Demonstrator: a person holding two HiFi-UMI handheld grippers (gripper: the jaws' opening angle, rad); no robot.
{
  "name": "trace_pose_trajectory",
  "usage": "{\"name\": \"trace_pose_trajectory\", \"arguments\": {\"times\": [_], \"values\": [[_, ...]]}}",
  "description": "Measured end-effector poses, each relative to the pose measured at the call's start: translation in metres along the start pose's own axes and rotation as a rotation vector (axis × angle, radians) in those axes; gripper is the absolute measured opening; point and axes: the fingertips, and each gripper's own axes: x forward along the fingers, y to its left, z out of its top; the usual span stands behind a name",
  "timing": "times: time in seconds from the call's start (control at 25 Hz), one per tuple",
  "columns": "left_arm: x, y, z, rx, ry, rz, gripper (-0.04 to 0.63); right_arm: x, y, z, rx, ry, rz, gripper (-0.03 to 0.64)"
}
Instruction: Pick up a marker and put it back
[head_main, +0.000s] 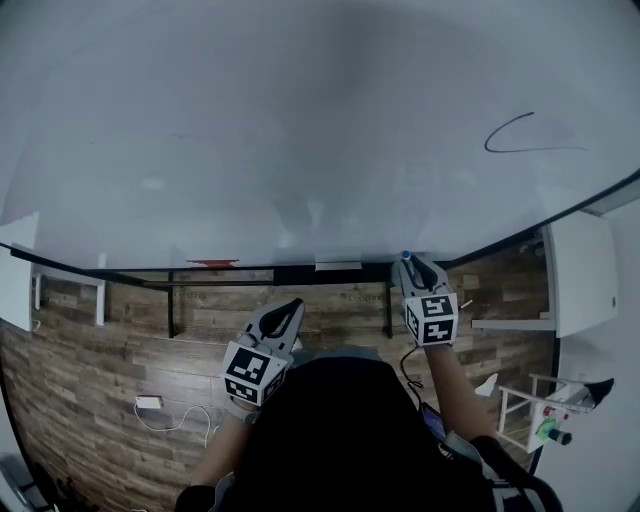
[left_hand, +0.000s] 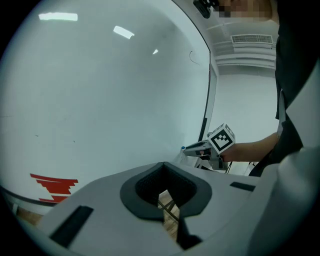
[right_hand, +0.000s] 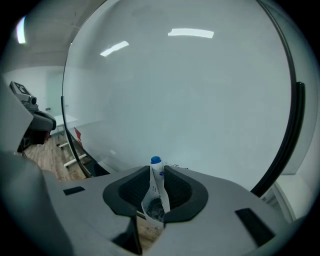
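the right tongs have a white marker between the two jaws. the dark pads sit right against it on both sides, so the jaws are only as wide as the marker. its blue cap sticks out past the tips and points at the whiteboard. in the head view the right tongs are at the right, tipped down, and the cap is just at the black ledge along the bottom of the board. i cannot tell if the marker touches the ledge

the left tongs hold nothing. the jaws are nearly together, with just a thin gap, and the wood floor shows through it. they are nearer to the person and left of the right tongs, well apart from the marker

farther left on the ledge is a red thing. a blue line is drawn on the board at the far right
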Motion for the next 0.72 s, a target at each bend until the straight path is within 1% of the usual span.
{"name": "trace_pose_trajectory", "arguments": {"times": [0.32,0.6,0.72], "values": [[0.005,0.016,0.004,0.039,0.009,-0.063,0.020,0.005,-0.002,0.001,0.009,0.029,-0.065,0.106],[0.016,0.014,0.009,0.057,0.026,-0.112,0.020,-0.010,-0.005,0.011,0.045,-0.020,-0.096,0.094],[0.023,0.003,0.008,0.068,0.027,-0.159,0.020,-0.022,-0.009,0.019,0.062,-0.051,-0.104,0.094]]}}
